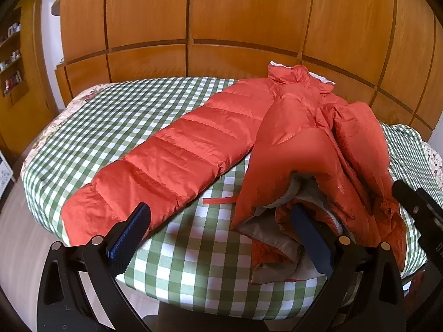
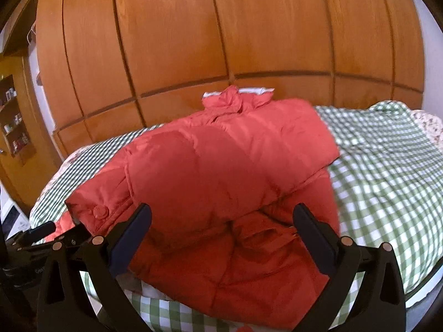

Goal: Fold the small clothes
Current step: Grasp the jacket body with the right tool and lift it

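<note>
Green checked tablecloth (image 1: pixel 116 127) before wooden wardrobe doors (image 1: pixel 235 13), shelves (image 1: pixel 11 55) left.

An orange-red quilted puffer jacket (image 1: pixel 301 127) lies on the green-and-white checked surface (image 1: pixel 193 271), collar (image 2: pixel 235 98) at the surface's far edge. One sleeve (image 1: pixel 171 155) stretches flat and straight toward the near left edge. The body is partly doubled over itself, a grey lining (image 1: pixel 277 215) showing at the hem. A loose orange strap (image 1: pixel 218 200) rests on the surface between sleeve and hem.
</note>
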`<state>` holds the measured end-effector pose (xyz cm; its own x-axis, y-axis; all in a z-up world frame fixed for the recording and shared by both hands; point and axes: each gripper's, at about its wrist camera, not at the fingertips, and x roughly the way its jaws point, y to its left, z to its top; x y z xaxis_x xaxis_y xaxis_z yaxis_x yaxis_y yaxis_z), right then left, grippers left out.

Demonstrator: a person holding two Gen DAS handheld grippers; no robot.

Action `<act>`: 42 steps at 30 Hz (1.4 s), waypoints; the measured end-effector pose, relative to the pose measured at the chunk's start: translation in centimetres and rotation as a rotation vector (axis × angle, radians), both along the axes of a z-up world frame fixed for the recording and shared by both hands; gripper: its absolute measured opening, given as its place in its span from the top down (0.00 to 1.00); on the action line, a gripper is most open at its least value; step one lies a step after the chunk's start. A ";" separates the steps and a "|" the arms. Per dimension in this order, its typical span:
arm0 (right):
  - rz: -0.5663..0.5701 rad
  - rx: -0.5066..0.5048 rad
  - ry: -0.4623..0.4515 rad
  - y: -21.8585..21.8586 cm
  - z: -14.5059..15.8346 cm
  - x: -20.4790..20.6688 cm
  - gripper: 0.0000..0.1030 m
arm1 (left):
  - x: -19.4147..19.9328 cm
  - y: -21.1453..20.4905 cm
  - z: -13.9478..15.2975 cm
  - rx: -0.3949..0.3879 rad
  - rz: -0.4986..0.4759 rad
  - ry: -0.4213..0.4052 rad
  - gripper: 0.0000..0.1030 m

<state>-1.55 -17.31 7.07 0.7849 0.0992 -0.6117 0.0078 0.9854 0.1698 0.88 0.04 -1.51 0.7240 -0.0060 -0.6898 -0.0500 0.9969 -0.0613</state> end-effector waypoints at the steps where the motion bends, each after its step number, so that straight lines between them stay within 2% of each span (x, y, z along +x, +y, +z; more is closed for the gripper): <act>1: 0.007 -0.018 0.011 0.2 0.0 0.2 0.02 | 0.0 0.0 0.0 0.000 0.001 0.000 0.03; 3: 0.040 -0.060 0.026 0.7 0.0 0.9 0.02 | 0.1 0.1 0.0 -0.001 -0.003 -0.004 0.03; 6: 0.077 -0.077 -0.016 1.2 0.4 1.3 0.02 | 0.3 0.5 0.4 0.002 -0.036 -0.021 0.03; 11: 0.154 -0.084 -0.060 2.4 0.7 3.4 0.02 | 0.3 2.3 0.7 -0.081 -0.030 -0.062 0.03; 16: 0.231 -0.129 0.018 4.3 -1.6 6.2 0.03 | -0.1 3.9 1.3 -0.153 0.006 -0.122 0.03; 18: 0.251 -0.104 0.037 4.2 -2.7 6.7 0.19 | -0.4 4.1 1.6 -0.157 0.004 -0.159 0.03; 19: 0.251 -0.094 0.050 4.0 -3.1 6.8 0.38 | -0.5 4.2 1.8 -0.146 0.016 -0.179 0.03; 20: 0.247 -0.064 0.070 3.3 -3.4 7.2 0.50 | -0.7 4.4 2.0 -0.137 0.026 -0.200 0.03; 21: 0.244 -0.023 0.074 2.4 -3.5 7.4 0.55 | -0.7 4.5 2.1 -0.137 0.027 -0.209 0.03; 22: 0.244 0.008 0.072 1.6 -3.4 7.3 0.68 | -0.9 4.7 2.3 -0.137 0.032 -0.225 0.03; 23: 0.226 0.032 0.064 0.4 -3.1 7.2 0.76 | -1.0 4.9 2.4 -0.139 0.039 -0.241 0.03; 27: 0.123 0.042 -0.019 -4.1 -1.4 6.5 0.82 | -1.1 5.1 2.2 -0.157 0.025 -0.271 0.03; 30: 0.010 0.004 -0.062 -8.3 -0.4 6.2 0.84 | -0.4 5.1 1.5 -0.162 0.002 -0.231 0.03; 34: -0.177 0.003 -0.043 -15.8 -0.6 6.0 0.84 | 0.6 5.7 0.1 -0.179 0.006 -0.165 0.03; 42: -0.607 0.008 0.018 -32.2 -2.9 3.5 0.85 | 1.2 7.5 -2.0 -0.372 -0.009 -0.116 0.03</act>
<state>1.97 -49.52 4.12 0.6920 -0.3585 -0.6266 0.5712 0.8027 0.1716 2.11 7.58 -3.47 0.7959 -0.2468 -0.5528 -0.0130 0.9059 -0.4232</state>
